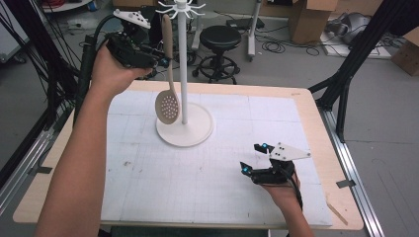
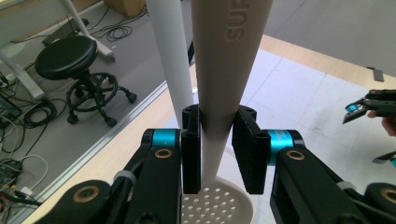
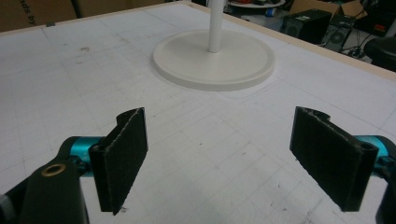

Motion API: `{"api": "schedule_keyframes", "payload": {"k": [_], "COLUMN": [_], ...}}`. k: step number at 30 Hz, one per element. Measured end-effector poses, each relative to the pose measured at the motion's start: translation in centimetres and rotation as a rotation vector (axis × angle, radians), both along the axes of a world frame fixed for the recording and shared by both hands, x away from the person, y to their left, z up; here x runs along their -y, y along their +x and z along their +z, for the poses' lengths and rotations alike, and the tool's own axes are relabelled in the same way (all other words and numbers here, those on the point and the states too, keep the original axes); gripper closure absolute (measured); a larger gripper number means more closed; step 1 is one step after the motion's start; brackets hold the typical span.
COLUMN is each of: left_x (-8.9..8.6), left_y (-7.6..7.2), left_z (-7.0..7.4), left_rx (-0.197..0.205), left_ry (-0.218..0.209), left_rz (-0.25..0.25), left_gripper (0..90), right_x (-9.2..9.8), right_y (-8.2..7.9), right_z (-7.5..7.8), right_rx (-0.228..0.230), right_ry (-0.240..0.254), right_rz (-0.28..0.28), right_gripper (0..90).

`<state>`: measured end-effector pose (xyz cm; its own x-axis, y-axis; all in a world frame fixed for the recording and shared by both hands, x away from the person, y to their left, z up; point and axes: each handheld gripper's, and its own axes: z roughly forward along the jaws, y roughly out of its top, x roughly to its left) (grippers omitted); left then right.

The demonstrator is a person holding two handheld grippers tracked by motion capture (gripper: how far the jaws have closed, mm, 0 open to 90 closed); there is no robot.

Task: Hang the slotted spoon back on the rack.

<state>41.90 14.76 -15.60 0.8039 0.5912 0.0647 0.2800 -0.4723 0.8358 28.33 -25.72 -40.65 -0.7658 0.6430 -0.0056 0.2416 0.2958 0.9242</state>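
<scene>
The left gripper (image 1: 160, 58) is clamping the handle of a beige slotted spoon (image 1: 167, 101), its pads pressing both sides of the shaft, and is holding it upright just beside the white stand's pole (image 1: 183, 64). The spoon's long axis is running vertically, bowl hanging low above the stand's round base (image 1: 197, 131), handle tip nearing the hooks (image 1: 181, 7) at the top. The right gripper (image 1: 254, 158) is resting well apart on the white mat (image 1: 148, 173), jaws standing wide and empty.
</scene>
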Motion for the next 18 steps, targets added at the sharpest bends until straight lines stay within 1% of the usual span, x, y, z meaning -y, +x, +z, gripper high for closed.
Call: {"api": "schedule_keyframes", "payload": {"k": [1,3,5,10,14,16,18], "left_x": [0.29,0.37,0.53,0.67,0.54,0.24,0.1], "left_y": [0.17,0.25,0.45,0.63,0.89,1.09,1.14], "left_z": [0.2,0.3,0.42,0.39,0.38,0.36,0.37], "left_rx": [0.0,0.0,-0.004,-0.009,-0.016,-0.016,-0.016], "left_ry": [0.008,0.01,0.018,0.028,0.032,0.038,0.039], "left_rz": [0.006,0.007,0.019,0.038,0.054,0.072,0.075], "left_gripper": [73.7,73.7,73.7,73.7,73.7,73.7,73.7], "right_x": [0.0,0.02,0.01,0.03,0.01,0.0,0.0], "right_y": [0.01,0.03,0.0,0.01,-0.01,-0.04,-0.05], "right_z": [-0.01,0.0,-0.01,0.01,0.01,0.02,0.02], "right_rx": [0.001,0.005,0.002,0.004,0.007,0.007,0.007], "right_ry": [0.001,-0.002,-0.001,0.002,-0.002,-0.002,-0.002], "right_rz": [0.001,0.001,0.001,0.002,0.003,0.003,0.003], "right_gripper": [18.1,18.1,18.1,18.1,18.1,18.1,18.1]}}
